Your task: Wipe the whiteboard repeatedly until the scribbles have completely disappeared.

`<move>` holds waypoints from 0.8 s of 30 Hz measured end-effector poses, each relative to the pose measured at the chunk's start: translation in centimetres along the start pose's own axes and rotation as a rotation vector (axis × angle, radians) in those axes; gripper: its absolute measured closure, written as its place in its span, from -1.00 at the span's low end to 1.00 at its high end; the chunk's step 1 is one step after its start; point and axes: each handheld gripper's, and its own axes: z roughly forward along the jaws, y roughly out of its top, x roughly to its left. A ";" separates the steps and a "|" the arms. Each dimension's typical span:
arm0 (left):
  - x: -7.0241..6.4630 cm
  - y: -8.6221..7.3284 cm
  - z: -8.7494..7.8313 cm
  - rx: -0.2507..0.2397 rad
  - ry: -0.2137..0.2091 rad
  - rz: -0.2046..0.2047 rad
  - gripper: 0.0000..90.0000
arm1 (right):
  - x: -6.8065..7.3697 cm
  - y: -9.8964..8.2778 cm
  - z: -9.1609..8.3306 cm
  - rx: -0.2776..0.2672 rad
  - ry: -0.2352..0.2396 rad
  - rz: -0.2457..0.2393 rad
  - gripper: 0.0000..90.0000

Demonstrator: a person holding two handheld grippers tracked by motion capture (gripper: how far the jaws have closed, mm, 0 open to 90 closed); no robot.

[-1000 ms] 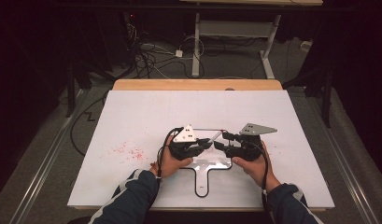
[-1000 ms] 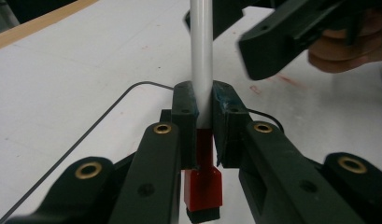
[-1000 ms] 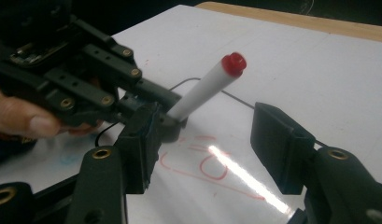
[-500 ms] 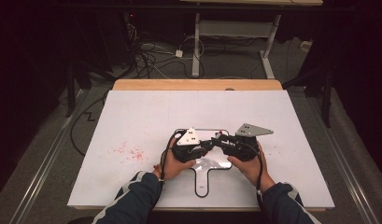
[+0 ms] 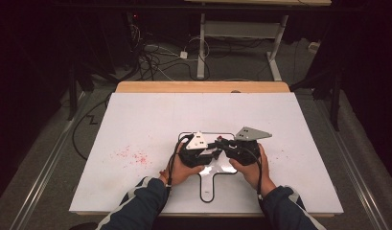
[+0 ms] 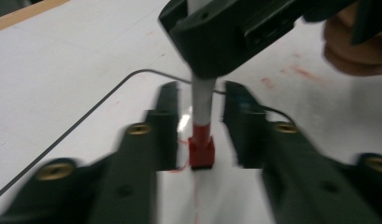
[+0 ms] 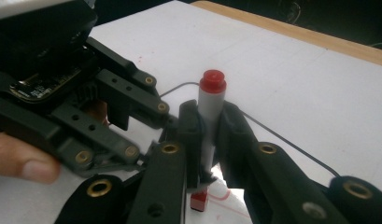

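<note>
Marker [image 7: 208, 116]: upright at frame centre, red tip on whiteboard [image 5: 150, 115], clamped by right gripper [image 7: 208, 135]. Left gripper [image 6: 200, 126]: jaws just opened, straddling it untouched. Step: handover done. Next: steady drawing stroke.

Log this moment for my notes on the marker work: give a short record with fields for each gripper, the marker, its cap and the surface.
right gripper: shut on the marker, holding it upright
marker: grey barrel, red end up, tip down toward the board
red cap: at the marker's lower end, on the board
left gripper: jaws have just been opening; they stand either side of the cap, not pressing it
board: white, with a black outline and red marks
</note>
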 end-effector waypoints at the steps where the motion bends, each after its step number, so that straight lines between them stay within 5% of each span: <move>1: 0.0 0.0 0.0 0.014 0.007 0.000 0.22 | 0.0 0.0 0.0 0.000 0.000 0.000 0.82; 2: 0.0 0.0 -0.2 0.022 0.015 -0.005 0.01 | -0.2 0.0 -0.2 0.007 -0.019 -0.009 0.82; 3: 0.2 0.0 -0.7 0.056 0.022 0.013 0.01 | -0.2 0.0 -0.2 0.007 -0.019 -0.009 0.82; 4: 0.2 -0.1 -1.1 0.064 0.042 0.002 -0.35 | -0.3 0.0 -0.3 0.010 -0.030 -0.012 0.82; 8: 0.6 -0.8 -4.0 0.056 0.105 0.010 -0.49 | -0.8 0.0 -1.0 0.031 -0.114 -0.053 0.82; 12: 1.1 -2.0 -7.3 0.069 0.174 0.027 -0.55 | -1.9 -0.2 -1.5 0.031 -0.160 -0.035 0.82; 17: 1.5 -4.8 -10.9 0.095 0.238 0.014 -0.57 | -2.0 -0.4 -1.2 0.003 -0.099 0.006 0.82; 24: 0.5 -7.2 -14.3 0.104 0.285 0.019 -0.57 | 0.1 0.1 -0.1 0.010 -0.013 -0.013 0.82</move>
